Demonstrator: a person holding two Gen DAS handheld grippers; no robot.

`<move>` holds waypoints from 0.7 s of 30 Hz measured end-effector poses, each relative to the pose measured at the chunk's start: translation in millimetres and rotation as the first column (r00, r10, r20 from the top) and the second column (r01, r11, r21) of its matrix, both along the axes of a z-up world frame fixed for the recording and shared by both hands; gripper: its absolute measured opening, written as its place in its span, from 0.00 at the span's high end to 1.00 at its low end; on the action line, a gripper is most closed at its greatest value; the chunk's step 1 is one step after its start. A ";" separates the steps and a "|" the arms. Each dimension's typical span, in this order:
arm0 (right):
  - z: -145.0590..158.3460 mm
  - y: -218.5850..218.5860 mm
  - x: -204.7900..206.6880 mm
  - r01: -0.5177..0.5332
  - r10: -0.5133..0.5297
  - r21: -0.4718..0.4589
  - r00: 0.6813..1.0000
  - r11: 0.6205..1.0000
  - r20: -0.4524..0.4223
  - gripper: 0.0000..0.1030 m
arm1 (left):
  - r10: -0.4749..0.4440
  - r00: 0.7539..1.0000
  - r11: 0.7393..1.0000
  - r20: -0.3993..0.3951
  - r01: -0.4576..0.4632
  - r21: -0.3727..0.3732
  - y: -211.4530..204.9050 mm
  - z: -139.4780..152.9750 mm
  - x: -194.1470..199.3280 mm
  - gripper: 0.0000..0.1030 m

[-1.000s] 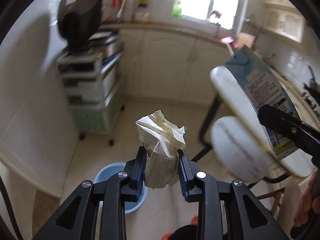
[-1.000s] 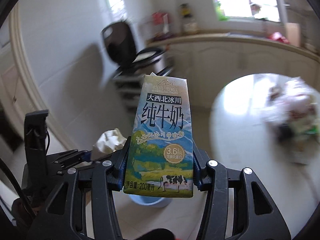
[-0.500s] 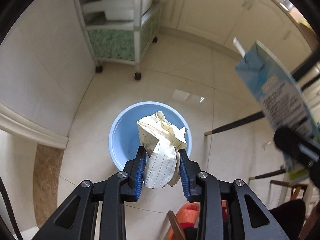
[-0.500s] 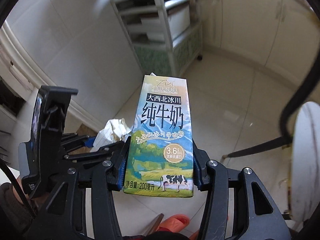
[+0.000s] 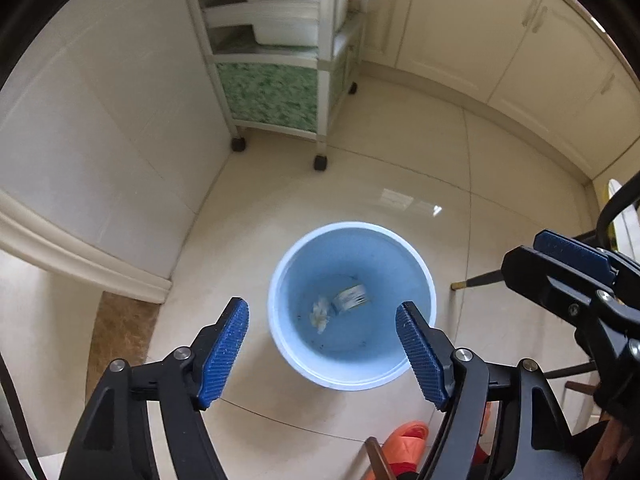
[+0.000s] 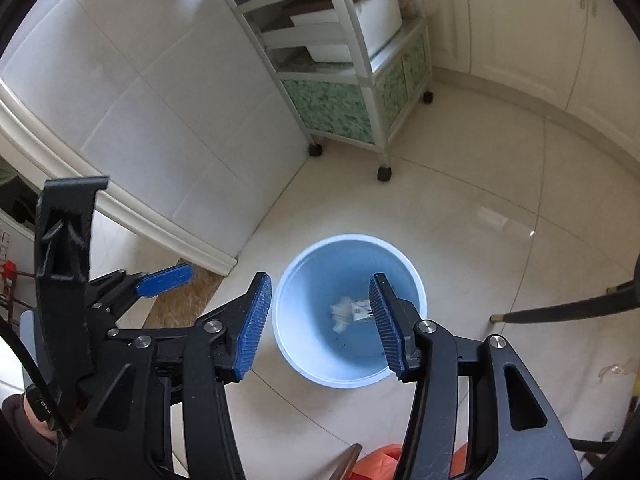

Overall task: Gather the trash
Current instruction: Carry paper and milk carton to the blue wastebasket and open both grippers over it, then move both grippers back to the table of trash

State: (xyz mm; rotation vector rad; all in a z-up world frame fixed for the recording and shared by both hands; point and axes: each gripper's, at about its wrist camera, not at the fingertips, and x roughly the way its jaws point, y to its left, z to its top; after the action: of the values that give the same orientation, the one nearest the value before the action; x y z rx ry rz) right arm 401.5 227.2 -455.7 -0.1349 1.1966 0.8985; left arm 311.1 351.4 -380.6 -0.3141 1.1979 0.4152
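both grippers [image 5: 322, 354] [image 6: 320, 322] empty; paper [image 5: 320, 314] & carton [image 5: 351, 297] blurry in bin [image 5: 280, 272].

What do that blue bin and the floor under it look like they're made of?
The blue bin looks like smooth moulded plastic: even colour, thin pale rim, a slight sheen. The floor looks like glossy cream ceramic tile: thin joint lines and a mirror-like glint of light. Polished stone can't be ruled out.

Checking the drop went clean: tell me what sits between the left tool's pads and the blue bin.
Nothing: in the left wrist view the left tool stands open, only air above the blue bin.
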 end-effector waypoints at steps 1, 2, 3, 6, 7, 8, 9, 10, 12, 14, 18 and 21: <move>6.3 -0.5 -1.9 0.004 -0.004 0.000 1.000 1.000 0.006 0.52 | 0.007 1.000 1.000 0.008 -0.007 0.003 1.7 5.4 -3.8 0.30; 13.7 -3.9 -4.6 0.007 -0.007 0.003 1.000 1.000 0.019 0.51 | 0.019 1.000 1.000 0.021 -0.019 0.011 0.9 12.6 -8.2 0.30; 24.6 -9.3 -8.3 0.010 -0.011 0.012 0.999 1.000 0.042 0.49 | 0.029 0.999 0.999 0.040 -0.030 0.027 -2.8 23.4 -13.5 0.30; 60.1 -18.4 -14.9 0.043 -0.047 0.032 0.992 0.999 0.117 0.37 | 0.032 0.994 0.997 0.109 -0.039 0.069 -17.9 57.8 -30.0 0.30; 71.2 -23.1 -17.1 0.053 -0.058 0.043 0.989 0.998 0.134 0.37 | 0.026 0.990 0.996 0.140 -0.038 0.080 -26.0 73.0 -33.7 0.30; 88.2 -31.2 -21.4 0.066 -0.074 0.058 0.984 0.996 0.161 0.36 | 0.023 0.986 0.995 0.162 -0.038 0.088 -30.2 81.1 -37.8 0.29; 106.4 -40.8 -26.7 0.077 -0.090 0.078 0.978 0.994 0.188 0.35 | 0.014 0.980 0.994 0.196 -0.034 0.100 -38.7 96.8 -42.2 0.29; 118.0 -45.5 -29.1 0.085 -0.103 0.094 0.972 0.992 0.210 0.33 | 0.005 0.974 0.993 0.224 -0.031 0.112 -45.8 109.0 -45.6 0.27; 149.6 -63.3 -39.4 0.116 -0.146 0.122 0.950 0.986 0.276 0.20 | -0.022 0.956 0.990 0.292 -0.021 0.143 -67.4 140.3 -53.4 0.21; 183.4 -87.5 -50.3 0.149 -0.196 0.160 0.920 0.976 0.338 0.17 | -0.053 0.933 0.985 0.356 -0.010 0.172 -90.4 167.4 -61.6 0.16; 237.4 -144.1 -66.6 0.224 -0.297 0.213 0.854 0.951 0.427 0.11 | -0.165 0.870 0.969 0.465 0.055 0.240 -153.7 217.3 -70.5 0.09; 269.1 -191.5 -76.7 0.289 -0.379 0.253 0.795 0.923 0.474 0.07 | -0.250 0.817 0.954 0.520 0.116 0.277 -205.3 246.5 -80.5 0.01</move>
State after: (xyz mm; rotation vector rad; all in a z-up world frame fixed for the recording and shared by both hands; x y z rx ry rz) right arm 324.8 35.7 -186.6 -0.0185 0.6068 0.5879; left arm 230.6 146.1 -134.0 -0.0947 0.5918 0.2633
